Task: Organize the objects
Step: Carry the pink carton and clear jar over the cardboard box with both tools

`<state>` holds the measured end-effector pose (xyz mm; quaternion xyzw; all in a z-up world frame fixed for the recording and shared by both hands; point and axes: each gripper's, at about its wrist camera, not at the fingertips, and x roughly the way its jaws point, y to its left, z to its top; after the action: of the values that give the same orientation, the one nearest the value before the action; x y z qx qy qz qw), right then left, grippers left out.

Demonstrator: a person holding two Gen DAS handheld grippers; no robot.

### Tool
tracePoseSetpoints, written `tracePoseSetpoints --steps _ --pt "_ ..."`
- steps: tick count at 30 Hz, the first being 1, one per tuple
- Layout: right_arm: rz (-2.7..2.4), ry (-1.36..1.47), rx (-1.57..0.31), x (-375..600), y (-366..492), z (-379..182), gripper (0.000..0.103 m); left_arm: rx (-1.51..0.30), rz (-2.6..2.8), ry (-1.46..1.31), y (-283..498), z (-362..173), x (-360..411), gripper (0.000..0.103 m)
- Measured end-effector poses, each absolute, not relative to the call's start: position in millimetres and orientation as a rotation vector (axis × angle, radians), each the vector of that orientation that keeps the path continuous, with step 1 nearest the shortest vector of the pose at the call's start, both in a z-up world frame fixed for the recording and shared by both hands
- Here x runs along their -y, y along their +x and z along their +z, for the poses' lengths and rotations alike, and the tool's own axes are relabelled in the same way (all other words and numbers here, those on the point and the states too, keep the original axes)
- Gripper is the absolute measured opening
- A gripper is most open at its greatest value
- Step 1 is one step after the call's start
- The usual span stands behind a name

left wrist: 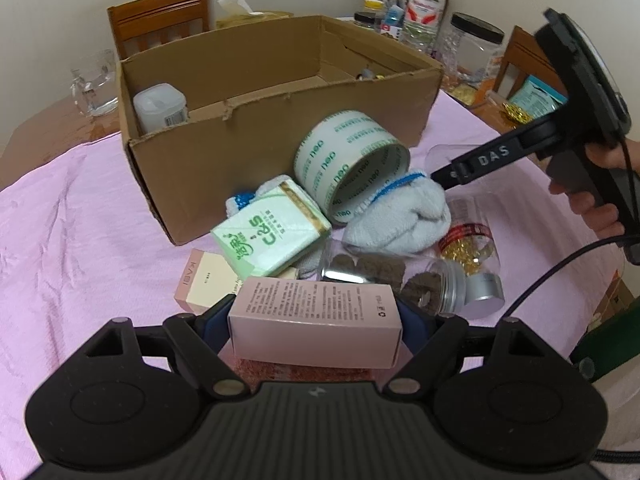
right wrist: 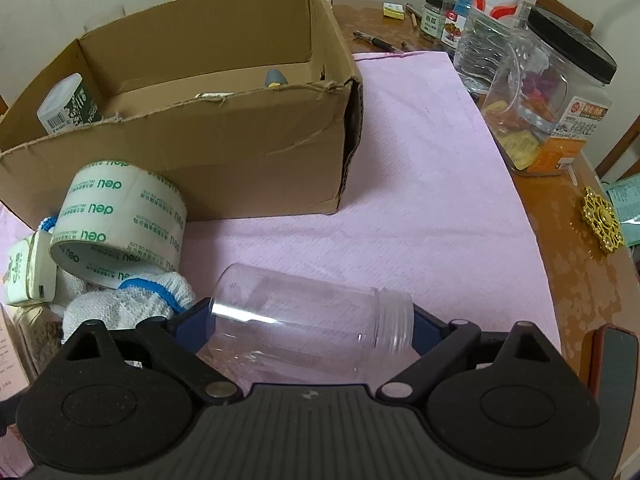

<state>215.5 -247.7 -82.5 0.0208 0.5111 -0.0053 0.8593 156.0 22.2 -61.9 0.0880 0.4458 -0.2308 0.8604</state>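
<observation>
My left gripper (left wrist: 316, 320) is shut on a pink box (left wrist: 316, 326), held sideways low over the pink cloth. My right gripper (right wrist: 308, 324) is shut on an empty clear plastic jar (right wrist: 308, 320), lying sideways with its open mouth to the right; the right gripper also shows in the left wrist view (left wrist: 440, 178). A heap lies ahead: tape roll (left wrist: 348, 164), tissue pack (left wrist: 268, 236), white glove (left wrist: 400, 220), jar of brown pieces (left wrist: 392, 280), another pink box (left wrist: 204, 282). The open cardboard box (left wrist: 280, 92) stands behind, holding a white bottle (left wrist: 160, 106).
A pink cloth (right wrist: 420, 200) covers the wooden table. Beyond it stand a water bottle (right wrist: 492, 28), a black-lidded clear canister (right wrist: 560, 92), small jars (right wrist: 434, 14) and a gold ornament (right wrist: 602, 220). A glass mug (left wrist: 94, 84) and chairs (left wrist: 160, 16) are at the far side.
</observation>
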Motion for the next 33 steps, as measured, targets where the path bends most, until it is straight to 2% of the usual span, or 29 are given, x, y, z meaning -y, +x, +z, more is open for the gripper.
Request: tracePoseSetpoints --steps 9,18,33 --pt "0.08 -0.021 -1.037 253 211 -47 0.098 -0.964 -0.417 0.191 162 -38 -22 0.081" --pt "0.238 -0.093 -0.96 246 207 1 0.098 -0.888 -0.403 0.234 181 10 -13 0.081" --pt "0.359 -0.097 -0.846 201 256 32 0.098 -0.812 -0.318 0.237 298 35 0 0.081"
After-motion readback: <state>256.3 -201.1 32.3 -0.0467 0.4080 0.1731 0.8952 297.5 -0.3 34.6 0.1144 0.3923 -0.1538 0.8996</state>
